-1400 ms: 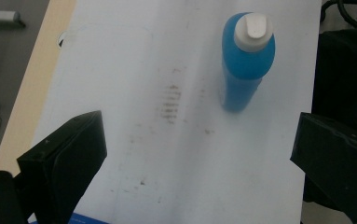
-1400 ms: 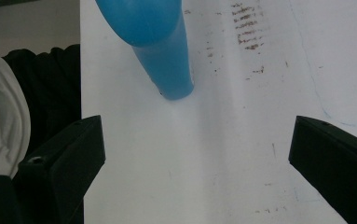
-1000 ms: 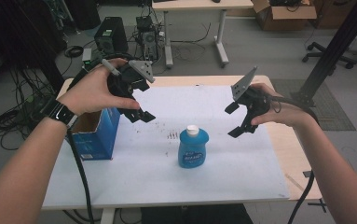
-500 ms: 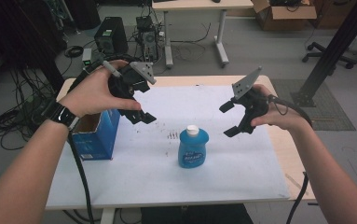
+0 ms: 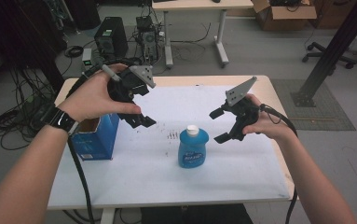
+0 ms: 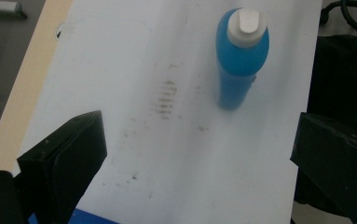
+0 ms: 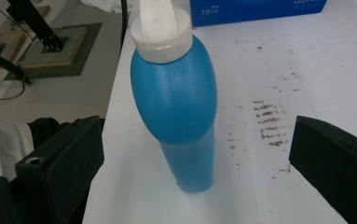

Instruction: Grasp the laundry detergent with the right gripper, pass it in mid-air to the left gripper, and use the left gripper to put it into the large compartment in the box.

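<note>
The blue bottle (image 5: 193, 148) stands upright mid-table (image 5: 260, 186). My right gripper (image 5: 223, 125) hangs just right of the bottle, jaws spread wide, gripping nothing. My left gripper (image 5: 141, 122) floats up-left of the bottle, near the blue box (image 5: 94, 140), equally wide, empty.

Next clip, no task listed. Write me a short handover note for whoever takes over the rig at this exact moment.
Left gripper: open, empty, held in the air above the white table, near the open blue cardboard box.
Right gripper: open, empty, in the air just right of the blue plastic bottle with a white cap.
Bottle stands upright mid-table, untouched.
Done: nothing visible. Left: probably the grasp of the bottle; the right gripper looks best placed.
</note>
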### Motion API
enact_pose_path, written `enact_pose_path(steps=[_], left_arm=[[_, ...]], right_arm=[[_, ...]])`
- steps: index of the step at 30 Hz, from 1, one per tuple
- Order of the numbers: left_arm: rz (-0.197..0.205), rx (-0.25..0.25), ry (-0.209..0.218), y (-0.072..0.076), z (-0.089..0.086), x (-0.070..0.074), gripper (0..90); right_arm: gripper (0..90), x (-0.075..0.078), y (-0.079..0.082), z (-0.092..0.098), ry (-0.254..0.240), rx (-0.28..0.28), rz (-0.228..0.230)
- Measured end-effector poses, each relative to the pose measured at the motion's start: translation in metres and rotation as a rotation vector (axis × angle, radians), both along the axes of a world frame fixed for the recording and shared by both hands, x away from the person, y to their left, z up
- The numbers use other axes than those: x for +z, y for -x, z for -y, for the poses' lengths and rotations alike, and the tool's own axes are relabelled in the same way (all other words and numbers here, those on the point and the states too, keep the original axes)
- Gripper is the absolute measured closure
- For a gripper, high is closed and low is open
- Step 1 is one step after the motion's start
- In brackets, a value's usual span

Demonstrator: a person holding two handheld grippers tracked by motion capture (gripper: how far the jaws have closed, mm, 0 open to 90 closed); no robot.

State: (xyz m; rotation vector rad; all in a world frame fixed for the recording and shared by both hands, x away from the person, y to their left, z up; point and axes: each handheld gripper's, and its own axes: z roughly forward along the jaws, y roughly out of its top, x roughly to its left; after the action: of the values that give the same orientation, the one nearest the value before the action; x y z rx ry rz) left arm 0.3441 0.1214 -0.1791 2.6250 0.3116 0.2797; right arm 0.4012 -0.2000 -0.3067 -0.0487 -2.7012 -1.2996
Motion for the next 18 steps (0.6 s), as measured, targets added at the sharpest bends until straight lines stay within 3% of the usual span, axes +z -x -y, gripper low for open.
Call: enact_pose_path(steps=[3,10,18], left_arm=[[-0.004,0.005,0.0,0.001,-0.001,-0.002,3.7],[-0.005,0.008,0.009,0.002,-0.002,-0.004,3.7],[-0.009,0.008,0.023,0.004,-0.003,-0.007,3.8]], right_arm=[[3.0,-0.014,0.0,-0.006,-0.032,0.004,-0.032],[4.1,-0.032,0.002,-0.015,-0.095,0.013,-0.051],[4.9,-0.048,0.006,-0.025,-0.112,0.022,-0.082]])
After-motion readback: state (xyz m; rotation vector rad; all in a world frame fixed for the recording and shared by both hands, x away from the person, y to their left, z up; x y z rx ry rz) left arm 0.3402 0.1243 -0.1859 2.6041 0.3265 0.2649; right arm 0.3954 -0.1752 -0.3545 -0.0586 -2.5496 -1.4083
